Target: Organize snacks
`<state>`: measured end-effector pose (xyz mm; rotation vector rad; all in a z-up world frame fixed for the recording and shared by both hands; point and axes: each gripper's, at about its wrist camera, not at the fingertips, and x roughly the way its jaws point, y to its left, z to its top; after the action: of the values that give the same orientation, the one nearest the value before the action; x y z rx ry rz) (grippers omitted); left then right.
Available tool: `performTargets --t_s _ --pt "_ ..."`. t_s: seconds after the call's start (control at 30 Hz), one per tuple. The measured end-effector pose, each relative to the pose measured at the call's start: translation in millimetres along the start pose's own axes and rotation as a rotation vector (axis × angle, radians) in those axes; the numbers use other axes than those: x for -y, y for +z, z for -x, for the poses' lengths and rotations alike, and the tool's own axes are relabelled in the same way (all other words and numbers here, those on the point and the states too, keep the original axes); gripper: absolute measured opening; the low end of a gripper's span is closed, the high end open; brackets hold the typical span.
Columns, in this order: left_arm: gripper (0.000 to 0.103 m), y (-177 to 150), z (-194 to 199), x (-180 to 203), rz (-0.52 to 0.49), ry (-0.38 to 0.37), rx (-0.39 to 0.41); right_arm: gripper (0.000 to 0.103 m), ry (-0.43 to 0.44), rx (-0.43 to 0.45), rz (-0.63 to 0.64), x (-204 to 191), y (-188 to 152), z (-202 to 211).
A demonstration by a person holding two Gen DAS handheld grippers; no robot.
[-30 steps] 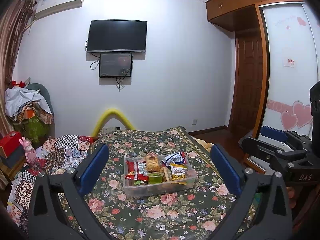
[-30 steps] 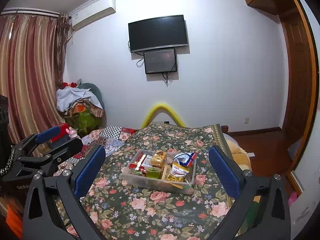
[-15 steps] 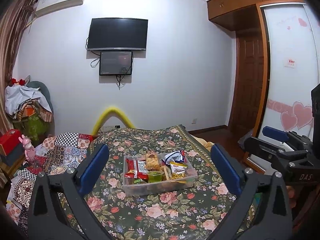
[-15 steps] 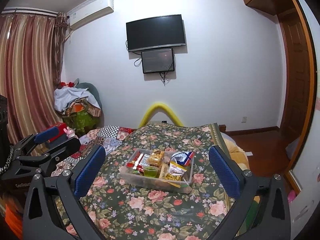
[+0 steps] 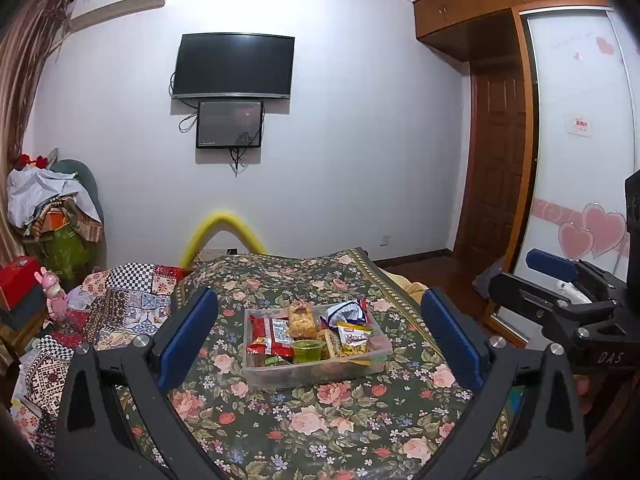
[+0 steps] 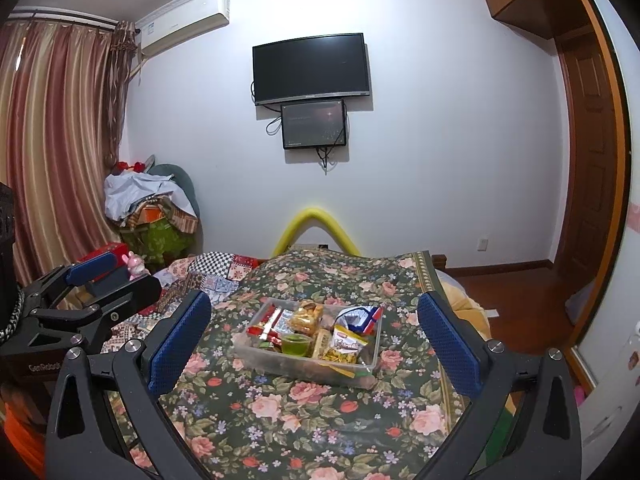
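Note:
A clear plastic bin (image 5: 316, 374) sits on the floral tablecloth (image 5: 320, 420) and holds several snacks: a red packet (image 5: 267, 335), a green jelly cup (image 5: 307, 350), a yellow chip bag (image 5: 352, 338) and a blue-white bag (image 5: 347, 313). The bin also shows in the right wrist view (image 6: 280, 364), with the jelly cup (image 6: 296, 344) and chip bag (image 6: 346, 346). My left gripper (image 5: 318, 344) is open and empty, well short of the bin. My right gripper (image 6: 314, 340) is open and empty, also short of the bin.
A patchwork blanket (image 5: 120, 300) lies left of the tablecloth. A pile of clothes (image 5: 48, 208) and a red box (image 5: 16, 284) stand at the left wall. A yellow foam arch (image 5: 222, 232) is behind the table. A wardrobe (image 5: 580, 160) is at right.
Both views have shifted slightly; the bin sits a little lower and closer in frame. Both grippers stay open and empty.

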<state>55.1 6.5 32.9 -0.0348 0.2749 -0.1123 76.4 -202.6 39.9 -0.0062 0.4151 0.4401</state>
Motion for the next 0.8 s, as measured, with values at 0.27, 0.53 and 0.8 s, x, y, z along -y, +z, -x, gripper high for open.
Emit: performTargets --t_s 0.27,0.53,0.8 --pt "0.103 -0.9 -0.6 0.9 0.002 -0.009 -0.005 0.103 -0.004 0.002 0.003 -0.3 0.5 0.4" --pt "0.103 -1.3 0.8 1.2 0.010 -0.016 -0.002 0.103 -0.002 0.001 -0.002 0.5 0.6 0.4" --pt "0.103 -2.1 -1.2 -1.2 0.025 -0.028 -0.014 0.103 -0.003 -0.001 -0.003 0.8 -0.3 -0.1"
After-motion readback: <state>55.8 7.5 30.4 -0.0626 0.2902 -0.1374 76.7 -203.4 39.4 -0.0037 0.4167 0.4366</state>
